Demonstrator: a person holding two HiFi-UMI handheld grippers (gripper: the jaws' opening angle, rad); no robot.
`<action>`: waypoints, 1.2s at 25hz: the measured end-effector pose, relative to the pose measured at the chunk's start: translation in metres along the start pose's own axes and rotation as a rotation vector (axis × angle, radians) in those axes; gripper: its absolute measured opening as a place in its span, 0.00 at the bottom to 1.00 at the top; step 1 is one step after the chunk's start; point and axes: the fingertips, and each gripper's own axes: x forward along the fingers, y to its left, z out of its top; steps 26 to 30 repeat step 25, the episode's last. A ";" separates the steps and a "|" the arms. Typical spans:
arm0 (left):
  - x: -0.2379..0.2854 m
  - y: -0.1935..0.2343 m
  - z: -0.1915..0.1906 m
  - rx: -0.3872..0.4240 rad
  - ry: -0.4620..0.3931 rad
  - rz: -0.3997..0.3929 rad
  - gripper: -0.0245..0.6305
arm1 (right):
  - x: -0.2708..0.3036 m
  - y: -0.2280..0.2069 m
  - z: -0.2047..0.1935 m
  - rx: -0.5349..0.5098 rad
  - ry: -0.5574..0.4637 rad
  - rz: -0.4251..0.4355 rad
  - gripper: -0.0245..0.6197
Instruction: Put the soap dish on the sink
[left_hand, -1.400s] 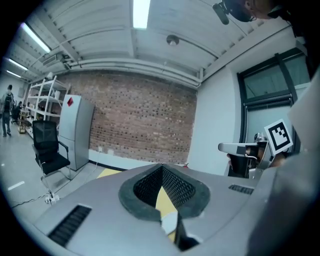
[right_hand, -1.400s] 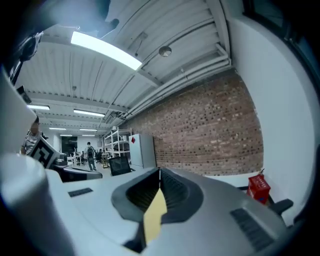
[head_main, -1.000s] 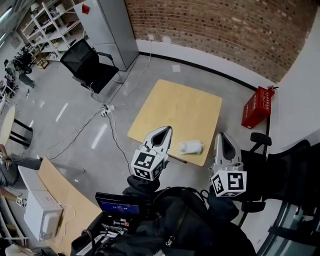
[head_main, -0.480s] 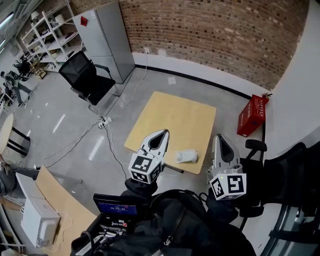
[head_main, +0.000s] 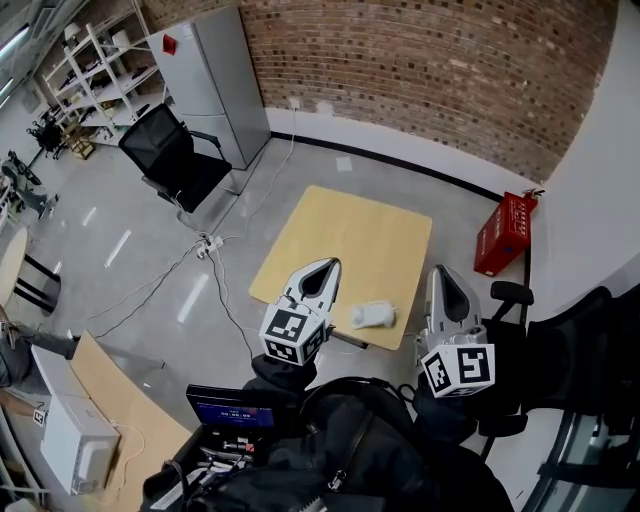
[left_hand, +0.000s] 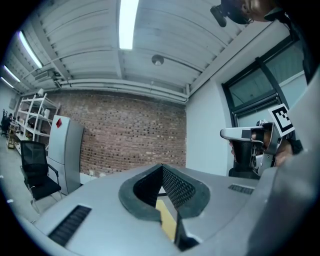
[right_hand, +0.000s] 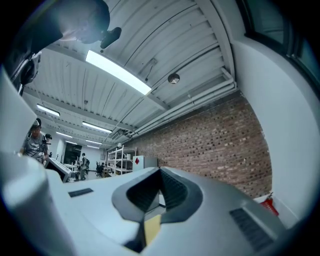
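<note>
The white soap dish (head_main: 373, 315) lies near the front edge of a light wooden table (head_main: 350, 235) in the head view. My left gripper (head_main: 322, 268) hangs above the table's front left corner, left of the dish and well off it. My right gripper (head_main: 443, 275) hovers right of the dish, past the table's edge. Both point roughly level, jaws pressed together with nothing between them. In the left gripper view the left gripper (left_hand: 161, 167) faces a brick wall; in the right gripper view the right gripper (right_hand: 160, 172) faces the same wall. No sink shows in any view.
A black office chair (head_main: 175, 150) and a grey cabinet (head_main: 215, 80) stand at the far left. A red crate (head_main: 505, 232) sits by the wall at right. Cables (head_main: 215, 245) trail over the floor. Another dark chair (head_main: 570, 345) is close on my right.
Both grippers have lifted slightly and stay shut and empty. The head view has shifted, so the table and dish sit a little more to the left. The dish has not moved on the table.
</note>
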 end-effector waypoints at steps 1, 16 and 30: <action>0.000 -0.001 -0.001 -0.001 0.000 0.000 0.04 | -0.001 0.000 0.000 -0.002 0.000 0.000 0.05; 0.005 0.001 -0.008 -0.009 0.016 -0.009 0.04 | 0.006 0.001 -0.007 -0.007 0.011 0.011 0.05; 0.011 -0.002 -0.011 0.009 0.027 -0.032 0.04 | 0.008 -0.003 -0.010 0.000 0.011 0.011 0.05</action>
